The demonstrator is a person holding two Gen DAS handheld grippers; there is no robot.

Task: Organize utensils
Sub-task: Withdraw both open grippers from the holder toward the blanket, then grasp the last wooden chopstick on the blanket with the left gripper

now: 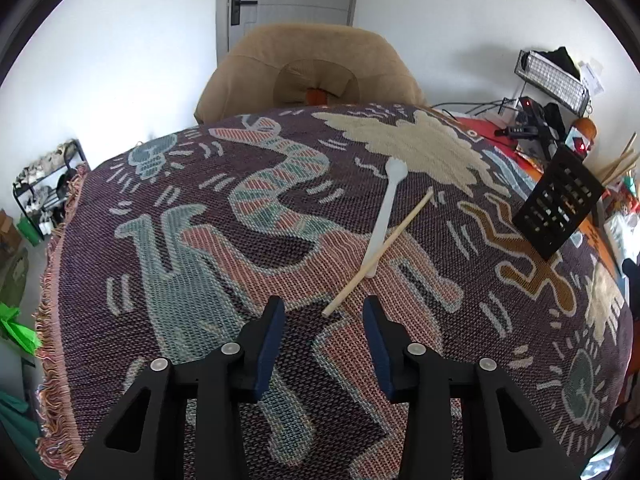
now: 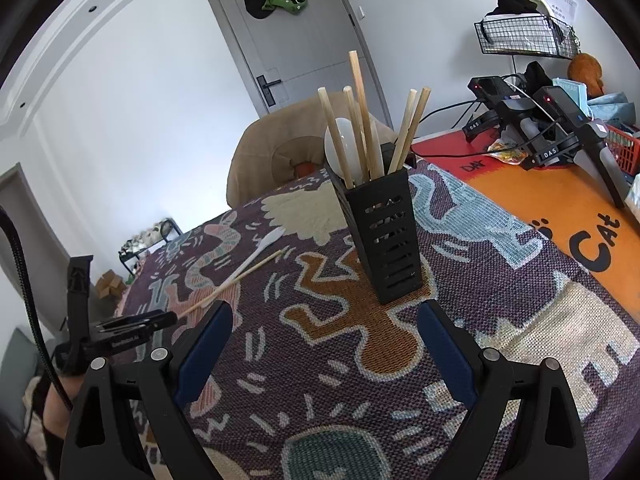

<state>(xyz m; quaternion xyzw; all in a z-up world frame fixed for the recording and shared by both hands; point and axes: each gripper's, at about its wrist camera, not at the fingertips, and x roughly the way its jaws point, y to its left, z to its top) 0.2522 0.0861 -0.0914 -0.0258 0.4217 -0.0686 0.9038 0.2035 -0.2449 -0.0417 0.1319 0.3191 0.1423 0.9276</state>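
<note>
A wooden chopstick [image 1: 380, 250] lies across a white plastic fork [image 1: 386, 216] on the patterned cloth [image 1: 200, 240]. My left gripper [image 1: 325, 316] is open, low over the cloth, with the chopstick's near end between its fingertips. A black slotted utensil holder [image 2: 386, 236] stands upright on the cloth and holds several wooden chopsticks [image 2: 368, 120] and a white spoon [image 2: 340, 142]. My right gripper [image 2: 325, 320] is open and empty just in front of the holder. The holder also shows in the left wrist view [image 1: 558, 208]. The fork [image 2: 262, 246] and loose chopstick [image 2: 234, 282] show at the left in the right wrist view.
A tan padded chair [image 1: 308, 68] stands behind the table. An orange mat [image 2: 560, 196] with camera gear [image 2: 532, 120] and a red basket [image 2: 624, 152] lies to the right. The cloth's fringed edge [image 1: 52, 300] drops off at the left. The left gripper's body [image 2: 128, 332] shows in the right wrist view.
</note>
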